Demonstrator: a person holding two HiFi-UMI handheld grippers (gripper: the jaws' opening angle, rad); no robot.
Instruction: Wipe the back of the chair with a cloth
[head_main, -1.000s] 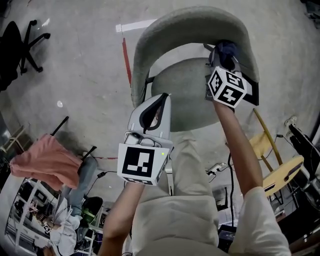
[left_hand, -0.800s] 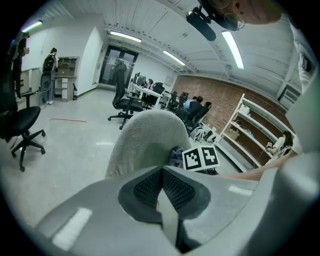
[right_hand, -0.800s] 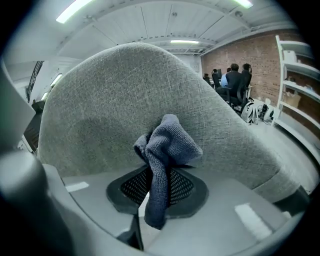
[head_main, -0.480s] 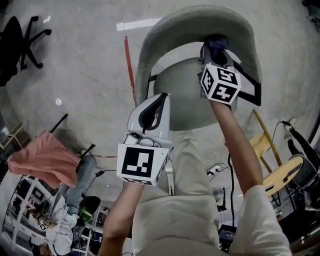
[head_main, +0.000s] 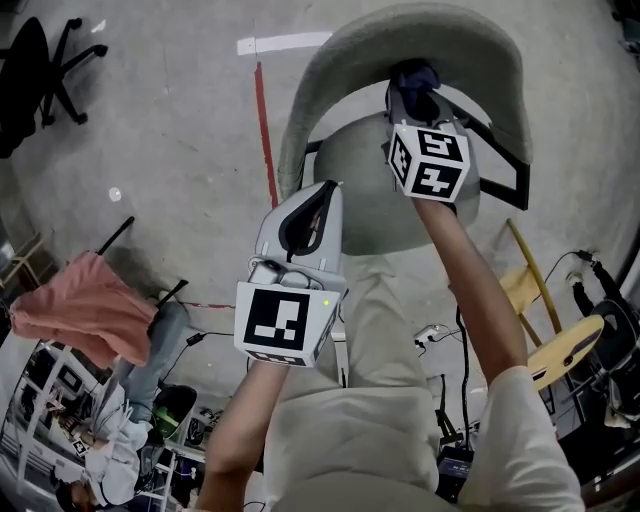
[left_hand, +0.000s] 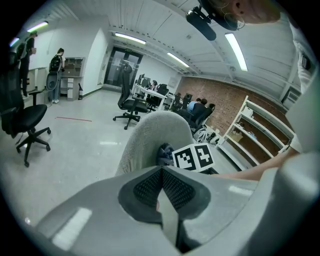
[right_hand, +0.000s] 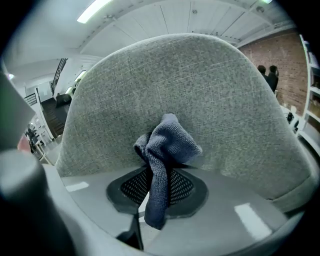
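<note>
Right hand-held gripper (right_hand: 159, 186) is clamped on a dark blue cloth (right_hand: 169, 142), whose bunched top appears to press against the inner face of the grey chair back (right_hand: 210, 90), around mid-height. Left hand-held gripper (left_hand: 161, 186) hangs well apart from it, jaws together on nothing. I judge the cloth soft, light and floppy (it will likely drag on the woven upholstery), best pinched at its gathered middle. No container is in view.

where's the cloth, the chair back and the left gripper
cloth (right_hand: 169, 142), right gripper view, on its bunched upper fold.
chair back (right_hand: 200, 80), right gripper view, on the grey fabric above the cloth.
left gripper (left_hand: 161, 171), left gripper view, where its closed jaw tips meet.
</note>
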